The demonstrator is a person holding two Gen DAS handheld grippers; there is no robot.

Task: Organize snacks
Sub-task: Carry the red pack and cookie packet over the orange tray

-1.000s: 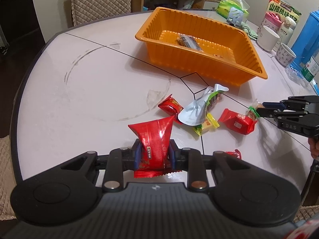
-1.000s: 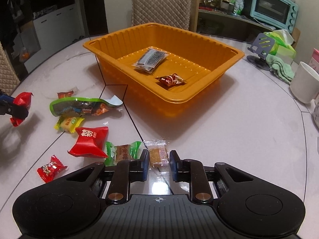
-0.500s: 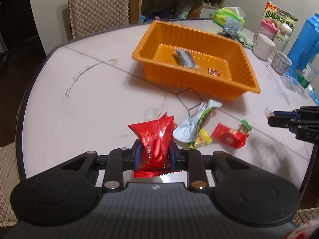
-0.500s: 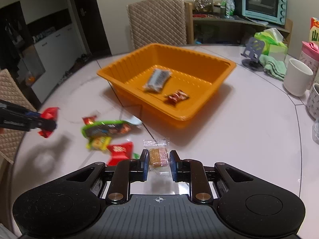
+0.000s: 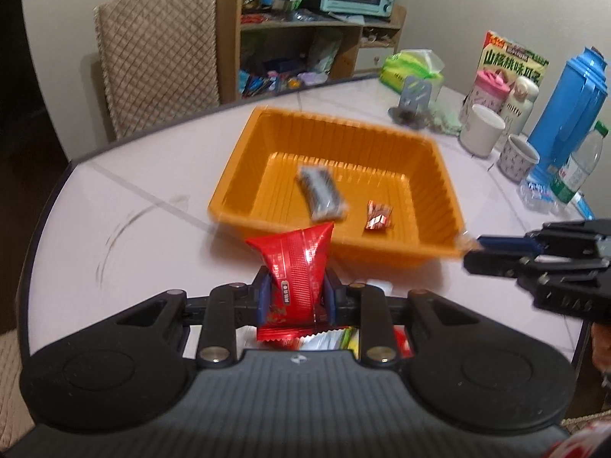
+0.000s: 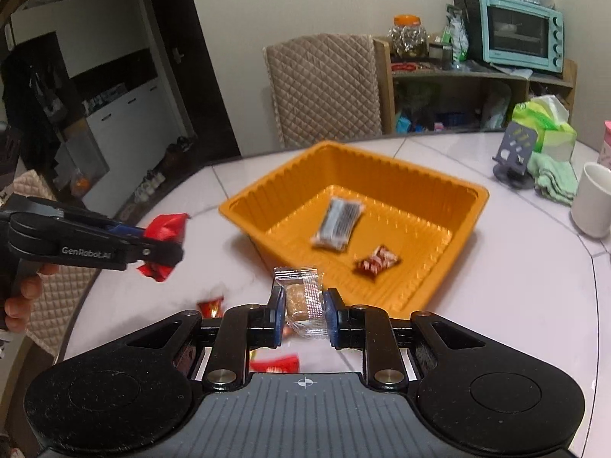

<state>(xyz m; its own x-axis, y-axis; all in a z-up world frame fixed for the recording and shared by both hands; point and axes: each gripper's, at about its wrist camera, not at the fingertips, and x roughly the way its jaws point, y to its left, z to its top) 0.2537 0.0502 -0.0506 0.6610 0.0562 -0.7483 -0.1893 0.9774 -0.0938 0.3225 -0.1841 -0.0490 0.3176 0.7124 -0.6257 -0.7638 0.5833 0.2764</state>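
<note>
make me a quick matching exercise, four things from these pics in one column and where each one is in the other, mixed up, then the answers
Things:
1. red packet
2. clear-wrapped biscuit
3. dark grey packet
4. white mug

Places:
A. lying inside the orange tray
B. standing on the table, outside the tray
C. clamped in the left gripper
D. clamped in the right gripper

Pairs: 1-C, 2-D, 3-A, 4-B

Black left tongs (image 5: pixel 297 297) with blue pads, silver screws behind them, ribbed grey housing at rear, black right tongs (image 6: pixel 304 311) alike, white "GenRobot.AI" lettering on the side
</note>
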